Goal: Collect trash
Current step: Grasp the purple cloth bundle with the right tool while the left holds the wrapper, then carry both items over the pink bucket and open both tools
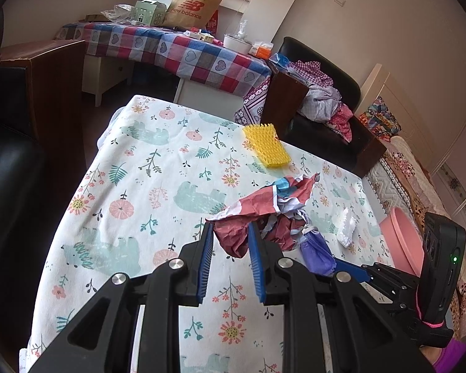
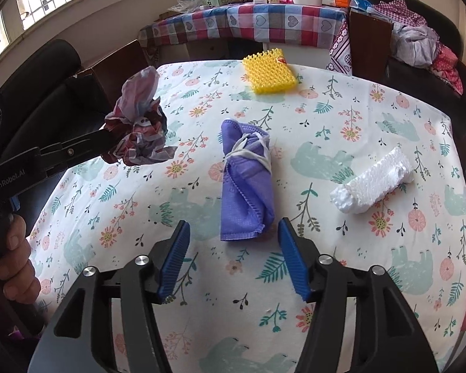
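My left gripper is shut on a crumpled red, white and blue paper wad, held a little above the floral tablecloth; the right wrist view shows this wad hanging at the left. A rolled purple face mask lies on the cloth. My right gripper stands open just in front of the mask's near end, its pads apart from it. The left wrist view shows the mask beside one blue finger of the right gripper. A white foam piece lies to the right.
A yellow spiky pad sits at the table's far edge. A pink bin stands beside the table's right side. Dark chairs flank the table; one holds clothes. A cluttered checked table stands behind. A hand grips the left tool.
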